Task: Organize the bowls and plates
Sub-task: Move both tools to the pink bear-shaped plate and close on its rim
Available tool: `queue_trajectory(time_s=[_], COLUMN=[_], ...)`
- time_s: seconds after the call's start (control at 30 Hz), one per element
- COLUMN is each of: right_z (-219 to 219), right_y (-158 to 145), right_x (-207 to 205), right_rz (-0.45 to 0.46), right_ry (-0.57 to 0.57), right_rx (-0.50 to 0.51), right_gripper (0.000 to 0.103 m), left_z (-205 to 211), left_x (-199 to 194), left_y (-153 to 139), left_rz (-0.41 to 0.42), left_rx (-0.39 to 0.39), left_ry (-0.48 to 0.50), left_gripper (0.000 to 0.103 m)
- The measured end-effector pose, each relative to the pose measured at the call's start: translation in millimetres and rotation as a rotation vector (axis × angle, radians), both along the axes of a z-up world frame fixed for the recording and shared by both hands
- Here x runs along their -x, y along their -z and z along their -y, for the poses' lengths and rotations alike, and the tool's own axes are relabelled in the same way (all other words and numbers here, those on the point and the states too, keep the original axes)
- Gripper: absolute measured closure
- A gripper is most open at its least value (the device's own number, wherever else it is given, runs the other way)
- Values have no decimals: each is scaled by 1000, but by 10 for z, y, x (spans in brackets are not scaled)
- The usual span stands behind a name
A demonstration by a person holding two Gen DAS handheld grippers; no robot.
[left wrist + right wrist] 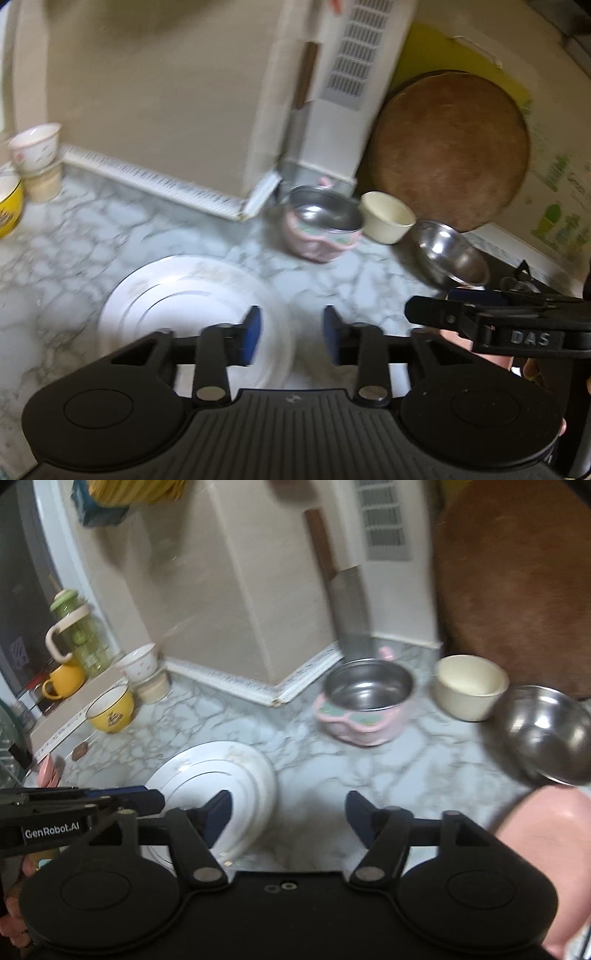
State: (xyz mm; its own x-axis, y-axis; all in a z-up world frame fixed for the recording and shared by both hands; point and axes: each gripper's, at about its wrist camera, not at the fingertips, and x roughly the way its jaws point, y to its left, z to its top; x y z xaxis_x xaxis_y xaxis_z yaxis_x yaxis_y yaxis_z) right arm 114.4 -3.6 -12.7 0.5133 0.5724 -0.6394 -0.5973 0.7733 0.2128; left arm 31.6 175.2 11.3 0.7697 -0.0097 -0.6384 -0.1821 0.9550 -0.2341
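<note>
Both the left gripper (291, 336) and right gripper (288, 821) hang empty with jaws apart above the white plates (192, 306), apparently stacked on the marble counter (74, 240); a careless sideways pass might topple the steel bowl (546, 731).

Glossy white plates (184, 295) lie on a polished marble counter (74, 240).

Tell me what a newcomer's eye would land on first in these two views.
Probably the stack of white plates lying on the marble counter just ahead of both grippers, whose jaws stand open and empty: left gripper, right gripper. Next, the row of bowls further back: the pink bowl with a steel liner, the cream bowl and the steel bowl, in front of the big round wooden board.
</note>
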Motion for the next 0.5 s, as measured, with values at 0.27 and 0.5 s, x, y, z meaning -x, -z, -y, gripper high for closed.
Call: queue_trajectory(time_s=[0.27, 0.5], right_z=[794, 1409], right_y=[-179, -77], right_x=[63, 101], right_rz=[66, 76], right_ry=[178, 365], right_rx=[-25, 13], right_gripper=[7, 0], left_z=[586, 1090], left_x=[-265, -588], left_y=[-95, -29], left_rz=[73, 73], left_rx=[-30, -43], left_ry=[147, 301], left_gripper=[31, 25])
